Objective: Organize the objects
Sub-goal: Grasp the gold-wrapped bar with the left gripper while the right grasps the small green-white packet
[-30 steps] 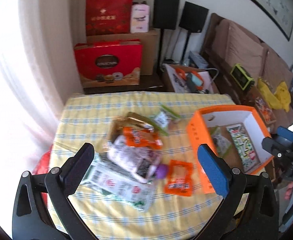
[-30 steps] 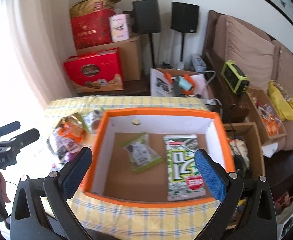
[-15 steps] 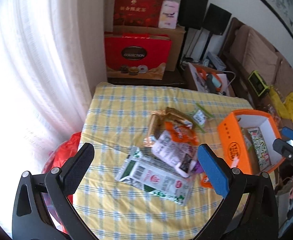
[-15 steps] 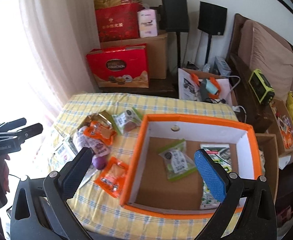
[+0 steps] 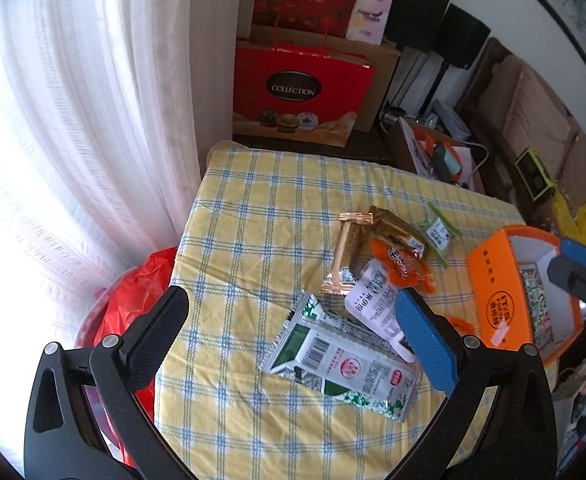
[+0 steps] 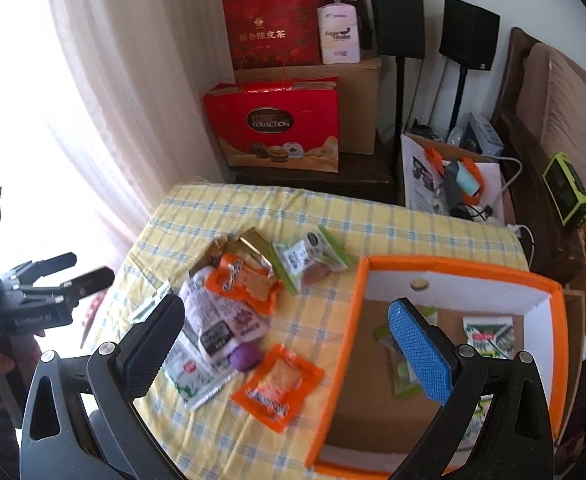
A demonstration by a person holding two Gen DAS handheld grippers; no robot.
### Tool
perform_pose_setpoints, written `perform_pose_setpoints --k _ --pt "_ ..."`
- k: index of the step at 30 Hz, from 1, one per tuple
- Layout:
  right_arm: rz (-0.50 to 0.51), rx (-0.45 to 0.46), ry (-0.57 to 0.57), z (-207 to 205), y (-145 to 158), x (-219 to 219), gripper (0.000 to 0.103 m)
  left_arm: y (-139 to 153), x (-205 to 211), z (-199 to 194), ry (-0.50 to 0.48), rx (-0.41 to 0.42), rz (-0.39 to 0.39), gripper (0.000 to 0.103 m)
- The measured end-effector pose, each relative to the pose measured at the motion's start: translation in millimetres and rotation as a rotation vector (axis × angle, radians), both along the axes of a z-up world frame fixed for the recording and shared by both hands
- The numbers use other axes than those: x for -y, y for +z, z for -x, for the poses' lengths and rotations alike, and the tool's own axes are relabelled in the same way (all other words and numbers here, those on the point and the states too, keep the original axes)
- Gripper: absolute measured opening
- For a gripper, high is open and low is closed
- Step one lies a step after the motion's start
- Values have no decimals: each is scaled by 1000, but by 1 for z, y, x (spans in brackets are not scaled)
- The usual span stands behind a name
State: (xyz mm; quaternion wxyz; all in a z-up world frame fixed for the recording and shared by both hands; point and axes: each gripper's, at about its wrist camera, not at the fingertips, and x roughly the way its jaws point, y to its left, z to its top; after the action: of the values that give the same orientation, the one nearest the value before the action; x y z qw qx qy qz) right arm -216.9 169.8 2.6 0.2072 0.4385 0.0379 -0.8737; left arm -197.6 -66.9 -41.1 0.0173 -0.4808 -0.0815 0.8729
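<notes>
two packets (image 6: 407,354) in orange box (image 6: 355,304)

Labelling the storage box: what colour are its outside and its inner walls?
The box is orange outside and on the rim, white on the inner walls; clearest in the right wrist view.

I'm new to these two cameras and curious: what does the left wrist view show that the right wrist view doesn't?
Only the left wrist view shows the red plastic bag beside the table. Only the right wrist view shows the purple round sweet and the orange box's brown floor with a green-edged packet on it. Both show the yellow checked tablecloth, the snack pile and the orange cardboard box.
</notes>
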Motion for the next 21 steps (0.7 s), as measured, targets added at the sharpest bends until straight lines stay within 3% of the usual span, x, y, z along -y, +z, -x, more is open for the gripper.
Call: perform_pose_setpoints --k 13,21 --pt "12 65 12 44 -23 23 86 -26 -16 34 -49 59 17 92" --pt "18 94 -22 57 -34 21 80 -48 -39 64 -91 98 80 74"
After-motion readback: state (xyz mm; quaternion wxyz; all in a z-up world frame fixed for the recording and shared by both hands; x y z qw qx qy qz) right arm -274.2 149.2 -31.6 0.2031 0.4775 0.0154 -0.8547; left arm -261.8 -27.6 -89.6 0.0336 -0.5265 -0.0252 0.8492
